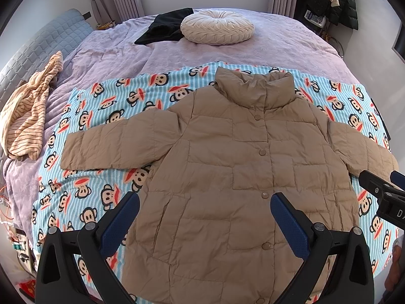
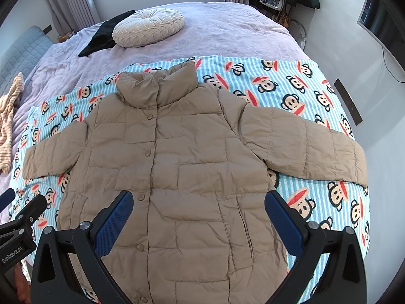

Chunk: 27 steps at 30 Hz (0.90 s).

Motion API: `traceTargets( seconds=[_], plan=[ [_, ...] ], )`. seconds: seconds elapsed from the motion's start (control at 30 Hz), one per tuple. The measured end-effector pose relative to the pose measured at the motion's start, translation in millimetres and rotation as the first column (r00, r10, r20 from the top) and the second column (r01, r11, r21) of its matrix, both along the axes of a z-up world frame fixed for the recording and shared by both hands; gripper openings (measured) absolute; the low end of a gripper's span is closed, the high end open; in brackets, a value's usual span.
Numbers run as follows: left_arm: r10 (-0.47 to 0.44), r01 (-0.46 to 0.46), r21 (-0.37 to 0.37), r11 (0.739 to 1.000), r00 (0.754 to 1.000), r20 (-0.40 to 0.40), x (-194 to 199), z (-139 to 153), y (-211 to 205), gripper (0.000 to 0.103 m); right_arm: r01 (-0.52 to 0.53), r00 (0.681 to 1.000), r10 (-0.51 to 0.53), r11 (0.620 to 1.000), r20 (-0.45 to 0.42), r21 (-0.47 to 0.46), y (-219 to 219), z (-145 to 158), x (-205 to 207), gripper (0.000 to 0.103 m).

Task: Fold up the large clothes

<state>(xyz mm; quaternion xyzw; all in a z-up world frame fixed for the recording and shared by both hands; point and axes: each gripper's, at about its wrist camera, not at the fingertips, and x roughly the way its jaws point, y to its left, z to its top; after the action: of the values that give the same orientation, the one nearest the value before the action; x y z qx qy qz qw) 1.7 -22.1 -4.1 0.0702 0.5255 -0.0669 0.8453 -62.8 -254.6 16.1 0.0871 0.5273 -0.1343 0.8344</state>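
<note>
Left tongs [image 1: 205,211] view alone shows whole striped garment [image 1: 25,116].

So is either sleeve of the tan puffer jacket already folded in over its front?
No, both sleeves of the tan puffer jacket lie spread out to the sides on the monkey-print blanket, with the front uncovered.

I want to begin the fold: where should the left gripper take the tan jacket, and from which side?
Probably the cuff of the tan jacket's left sleeve, approached from its outer end: it lies flat, spread sideways, free on the monkey blanket.
</note>
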Motion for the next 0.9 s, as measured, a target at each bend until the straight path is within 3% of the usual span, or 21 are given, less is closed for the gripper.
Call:
traceTargets(
  seconds=[0.9],
  plan=[
    [-0.001,0.001,0.001,1.0,1.0,-0.002,-0.1,-0.5,0.8,0.103,-0.002,1.0,0.002,1.0,-0.004,0.002,1.9,-2.0,2.8,0.103]
  ],
)
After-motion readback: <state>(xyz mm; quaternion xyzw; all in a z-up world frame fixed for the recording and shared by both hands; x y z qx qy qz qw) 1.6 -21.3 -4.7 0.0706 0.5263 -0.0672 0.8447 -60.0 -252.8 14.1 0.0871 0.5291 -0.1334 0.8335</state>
